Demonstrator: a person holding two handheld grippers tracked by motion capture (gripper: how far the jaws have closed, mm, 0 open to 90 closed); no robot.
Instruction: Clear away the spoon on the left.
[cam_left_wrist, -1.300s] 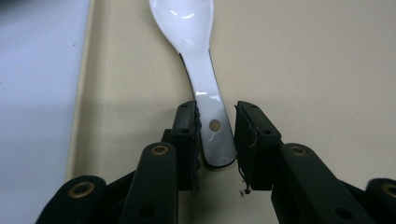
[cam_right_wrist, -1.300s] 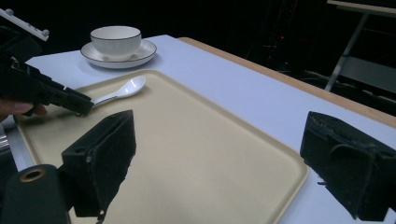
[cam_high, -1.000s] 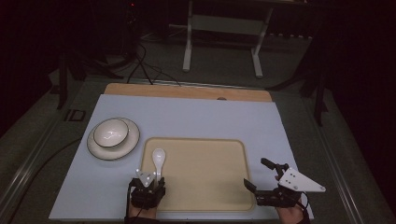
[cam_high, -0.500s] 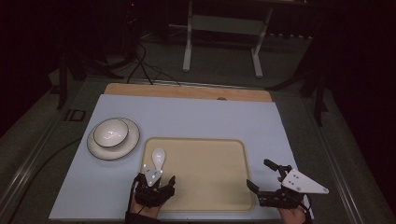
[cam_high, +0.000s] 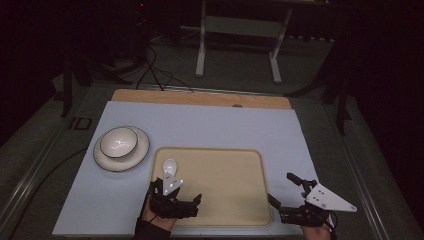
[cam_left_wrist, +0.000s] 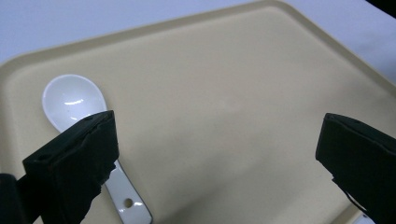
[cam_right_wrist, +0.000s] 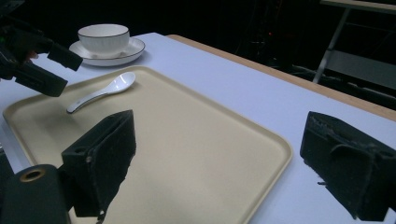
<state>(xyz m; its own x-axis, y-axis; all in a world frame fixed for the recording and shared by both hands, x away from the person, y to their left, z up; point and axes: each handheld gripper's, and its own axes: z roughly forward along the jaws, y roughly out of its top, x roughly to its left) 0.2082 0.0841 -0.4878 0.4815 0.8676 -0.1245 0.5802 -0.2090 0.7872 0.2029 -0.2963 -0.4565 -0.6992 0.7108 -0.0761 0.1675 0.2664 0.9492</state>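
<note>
A white ceramic spoon (cam_high: 170, 165) lies on the beige tray (cam_high: 225, 180) near its left edge, bowl end pointing away. My left gripper (cam_high: 177, 190) hovers just above the spoon's handle. Its jaws have just been opening and stand wide apart. In the left gripper view the spoon (cam_left_wrist: 74, 100) rests flat on the tray (cam_left_wrist: 224, 93), its handle passing under the left jaw, untouched; the left gripper (cam_left_wrist: 219, 140) holds nothing. My right gripper (cam_high: 281, 187) stands open and empty at the tray's front right corner. The right gripper view shows the right gripper (cam_right_wrist: 224, 154), the spoon (cam_right_wrist: 109, 87) and the left gripper (cam_right_wrist: 63, 70).
A white bowl (cam_high: 119, 141) sits on a white plate (cam_high: 135, 157) left of the tray, on the pale blue table top (cam_high: 210, 125). A wooden strip (cam_high: 200, 97) runs along the far edge. A metal stand (cam_high: 237, 30) and cables are on the dark floor beyond.
The left gripper's jaws went from nearly shut around the spoon's handle to wide open, and the hand rose a little. The spoon stays on the tray. The right gripper has not moved.
</note>
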